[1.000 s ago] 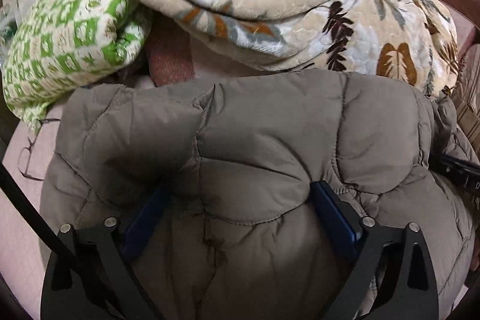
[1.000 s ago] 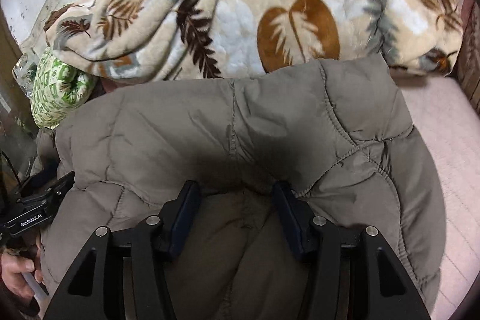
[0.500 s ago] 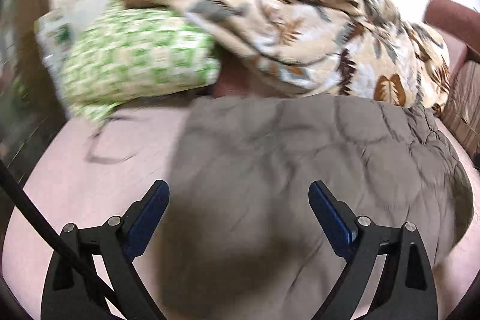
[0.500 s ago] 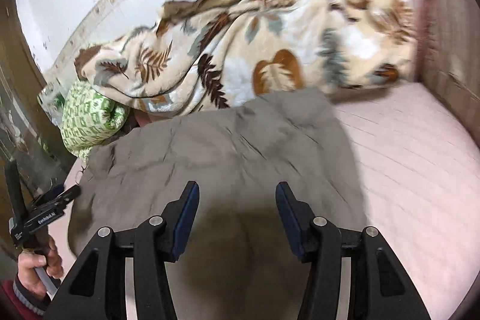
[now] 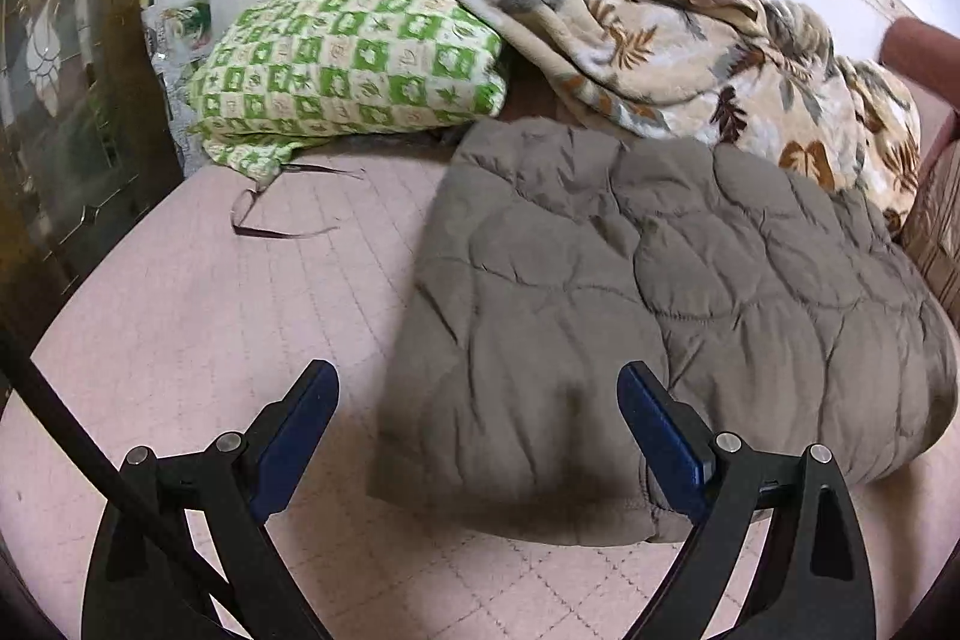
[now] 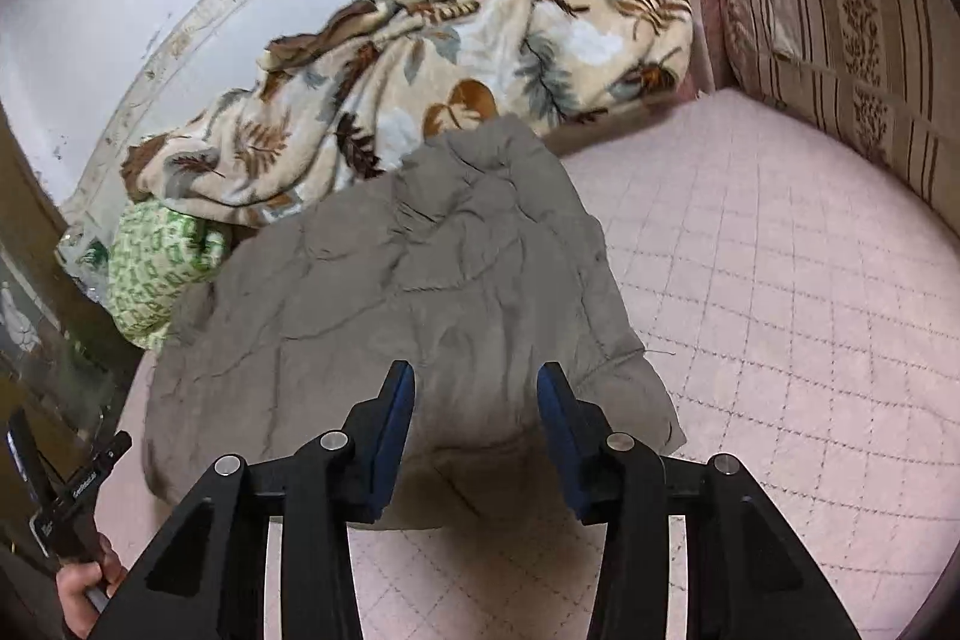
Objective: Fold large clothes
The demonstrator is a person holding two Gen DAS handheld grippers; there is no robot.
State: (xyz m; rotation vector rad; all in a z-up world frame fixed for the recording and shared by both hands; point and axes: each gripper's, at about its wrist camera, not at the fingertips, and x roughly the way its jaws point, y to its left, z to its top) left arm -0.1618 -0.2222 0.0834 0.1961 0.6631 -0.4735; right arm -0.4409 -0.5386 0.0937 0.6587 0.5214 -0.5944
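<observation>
On the pink bed (image 6: 780, 280) our grey padded coat (image 5: 660, 292) lies folded into a compact pile, just before the leaf blanket (image 5: 690, 40). Left gripper (image 5: 477, 421) stands wide and empty; right gripper (image 6: 475, 421), half-open, has just been closing on nothing. Perhaps only tidying remains.

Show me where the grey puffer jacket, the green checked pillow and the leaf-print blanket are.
grey puffer jacket (image 5: 690, 292): left wrist view, on the quilted middle panel.
green checked pillow (image 5: 354, 64): left wrist view, on the middle of its patterned face.
leaf-print blanket (image 6: 420, 100): right wrist view, on the bunched middle folds.
</observation>
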